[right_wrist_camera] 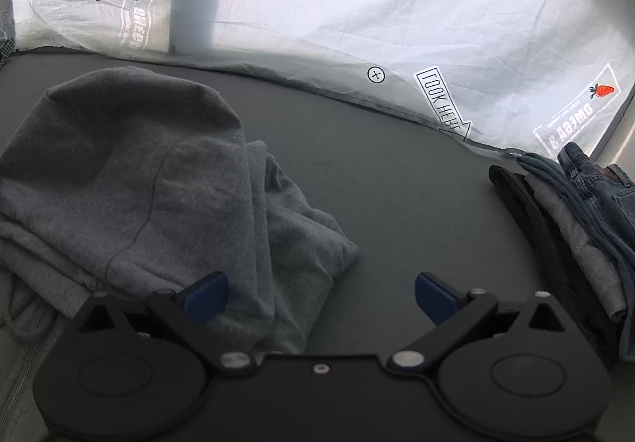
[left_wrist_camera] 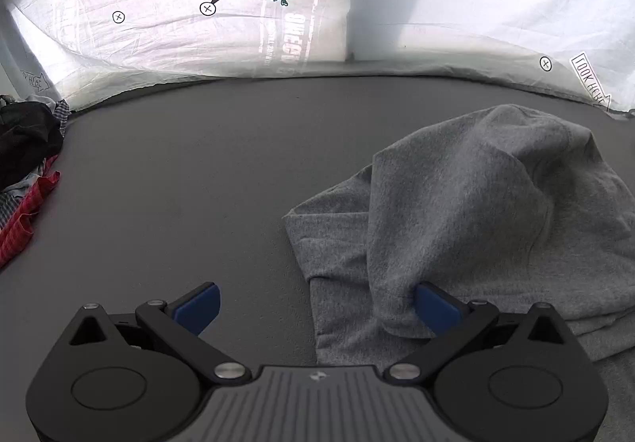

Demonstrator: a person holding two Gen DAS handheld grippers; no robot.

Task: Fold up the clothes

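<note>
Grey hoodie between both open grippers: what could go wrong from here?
1. The left hand-held gripper is open with hoodie fabric bunched against one finger; closing may pinch several layers, so the fold drags unevenly.
2. The right hand-held gripper is open over a loose sleeve fold; it may catch only that.
3. The folded stack lies close on the right; a wide swing could knock it.

The left gripper point(left_wrist_camera: 317, 307) sits low, its jaws spread wide — the left blue pad point(left_wrist_camera: 200, 307) is bare, the right blue pad point(left_wrist_camera: 434, 307) partly tucked under cloth. The right gripper point(right_wrist_camera: 321, 297) is level too, jaws equally far apart — both its blue fingertips point(right_wrist_camera: 434, 297) in plain sight, nothing pinched between them. Black linkage arms splay outward on each.
</note>
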